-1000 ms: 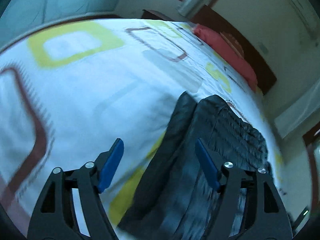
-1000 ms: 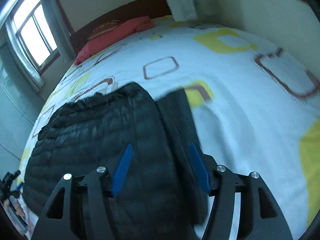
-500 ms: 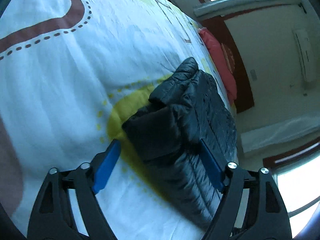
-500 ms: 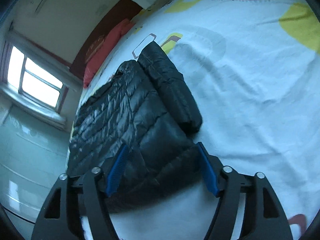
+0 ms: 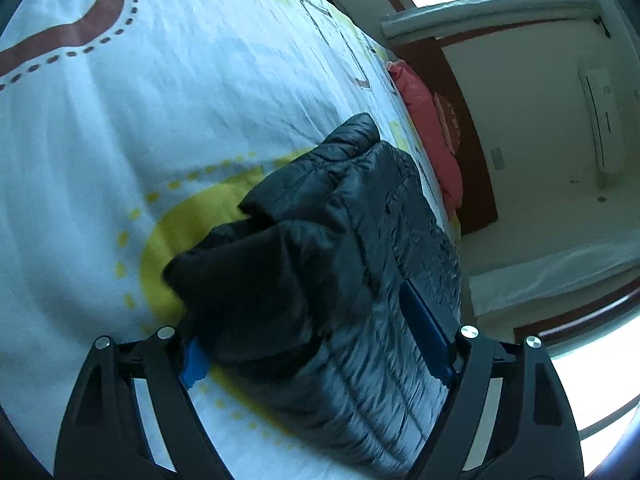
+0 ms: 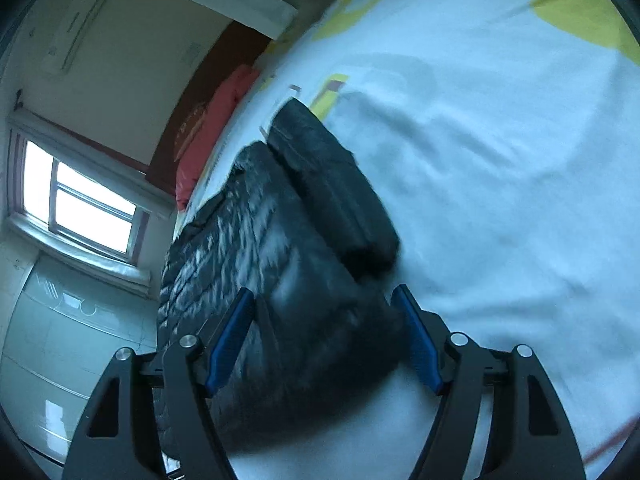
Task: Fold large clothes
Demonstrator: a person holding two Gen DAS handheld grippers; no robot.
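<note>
Left wrist view: the black puffer jacket (image 5: 340, 264) is lying on the bed (image 5: 180, 100), sleeve folded inward; the left gripper (image 5: 316, 340), jaws apart, is straddling its 6 o'clock end, apparently not pinching. Right wrist view: the right gripper (image 6: 324, 340), likewise open, is straddling the jacket's hem toward 6 o'clock; further folds are remaining.

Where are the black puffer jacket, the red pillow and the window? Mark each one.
black puffer jacket (image 5: 360, 240), left wrist view, quilted top panel.
red pillow (image 5: 428, 120), left wrist view, its middle.
window (image 6: 80, 204), right wrist view, bright pane.
</note>
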